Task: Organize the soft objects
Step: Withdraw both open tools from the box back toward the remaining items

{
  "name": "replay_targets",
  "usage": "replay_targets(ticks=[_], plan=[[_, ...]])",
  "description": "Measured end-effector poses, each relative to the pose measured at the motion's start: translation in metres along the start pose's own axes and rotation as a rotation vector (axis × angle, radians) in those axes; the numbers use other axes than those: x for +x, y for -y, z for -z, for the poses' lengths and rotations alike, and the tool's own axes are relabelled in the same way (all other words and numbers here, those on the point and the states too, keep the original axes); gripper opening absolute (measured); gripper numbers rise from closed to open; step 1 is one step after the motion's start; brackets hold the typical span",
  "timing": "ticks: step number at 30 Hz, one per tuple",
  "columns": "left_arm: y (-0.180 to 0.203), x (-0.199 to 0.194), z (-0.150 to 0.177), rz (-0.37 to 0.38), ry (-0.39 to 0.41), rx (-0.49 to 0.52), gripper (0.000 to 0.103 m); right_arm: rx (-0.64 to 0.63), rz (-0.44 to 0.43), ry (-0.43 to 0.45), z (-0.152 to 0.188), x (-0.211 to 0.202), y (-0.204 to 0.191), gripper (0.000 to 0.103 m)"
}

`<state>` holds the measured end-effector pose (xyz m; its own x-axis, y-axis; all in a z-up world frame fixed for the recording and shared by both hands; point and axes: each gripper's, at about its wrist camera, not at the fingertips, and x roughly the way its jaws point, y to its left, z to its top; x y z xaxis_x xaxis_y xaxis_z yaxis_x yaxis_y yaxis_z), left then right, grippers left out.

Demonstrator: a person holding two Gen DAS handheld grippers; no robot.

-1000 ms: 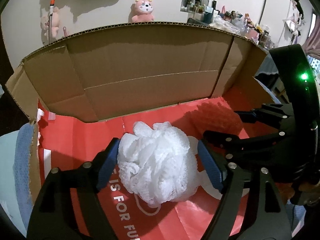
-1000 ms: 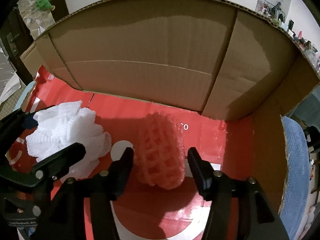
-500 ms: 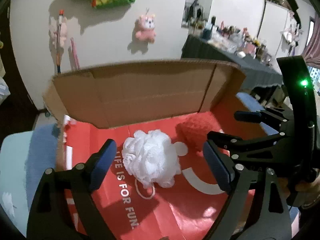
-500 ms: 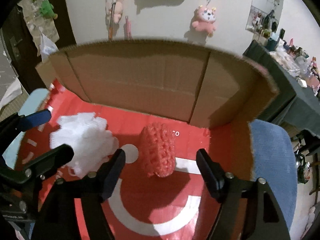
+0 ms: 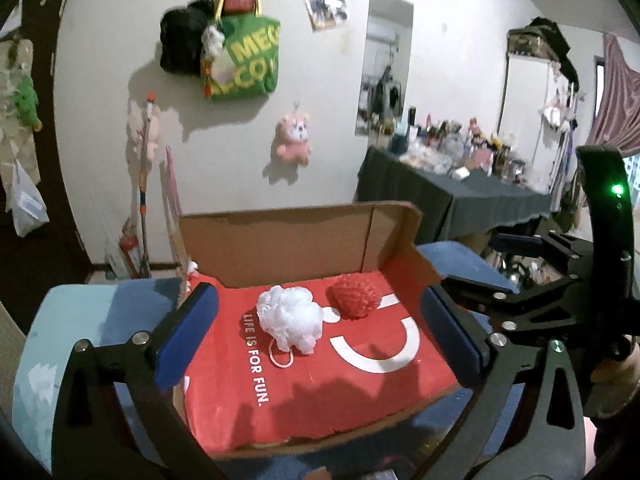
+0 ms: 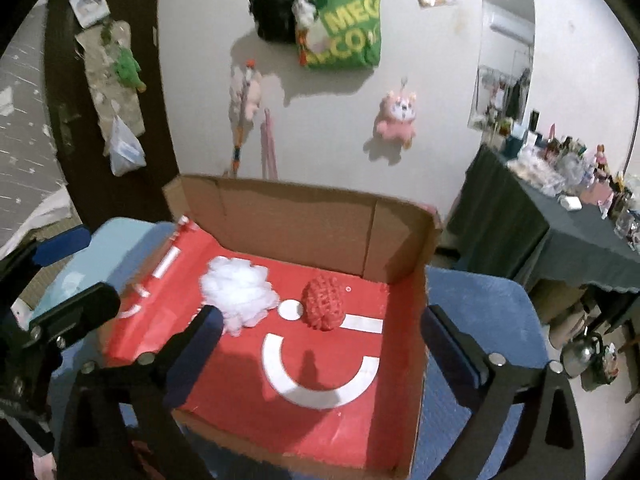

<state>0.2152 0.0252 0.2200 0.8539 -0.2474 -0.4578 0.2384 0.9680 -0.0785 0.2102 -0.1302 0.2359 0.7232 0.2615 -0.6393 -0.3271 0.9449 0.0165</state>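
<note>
Now, through the left wrist camera, the left gripper [image 5: 318, 330] is empty, its jaws still opening with nothing between the blue pads. A second ago those pads flanked the white mesh bath pouf [image 5: 289, 322] closely; now the pouf lies free on the red printed floor of the cardboard box [image 5: 296, 236], near the picture's centre, with its cord loop trailing toward 6 o'clock. The red mesh pouf [image 5: 356, 294] sits just beside it, toward 2 o'clock. The box looks smaller and the wall behind it fills more of the view than before, so the gripper has pulled up and away.

Next, in the right wrist view, the right gripper [image 6: 318, 338] is likewise empty with jaws opening. The red mesh pouf [image 6: 323, 303], which stood between its fingers a second ago, now rests alone beyond them, near the centre. The white mesh bath pouf [image 6: 239, 294] lies toward 9 o'clock from it, apart. The left gripper [image 6: 60, 276] shows at the left edge.

Both soft things appear delivered into the box; I judge this placing step finished.
</note>
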Motion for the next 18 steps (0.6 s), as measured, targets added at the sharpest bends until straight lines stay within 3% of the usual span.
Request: replay_targets(ticks=[5, 18], plan=[[0.014, -0.042, 0.012, -0.051, 0.082, 0.047, 0.103, -0.023, 0.012, 0.096, 0.021, -0.053, -0.012, 0.103], [0.05, -0.144, 0.082, -0.069, 0.293, 0.043, 0.103, -0.075, 0.078, 0.376, 0.116, -0.183, -0.051, 0.103]])
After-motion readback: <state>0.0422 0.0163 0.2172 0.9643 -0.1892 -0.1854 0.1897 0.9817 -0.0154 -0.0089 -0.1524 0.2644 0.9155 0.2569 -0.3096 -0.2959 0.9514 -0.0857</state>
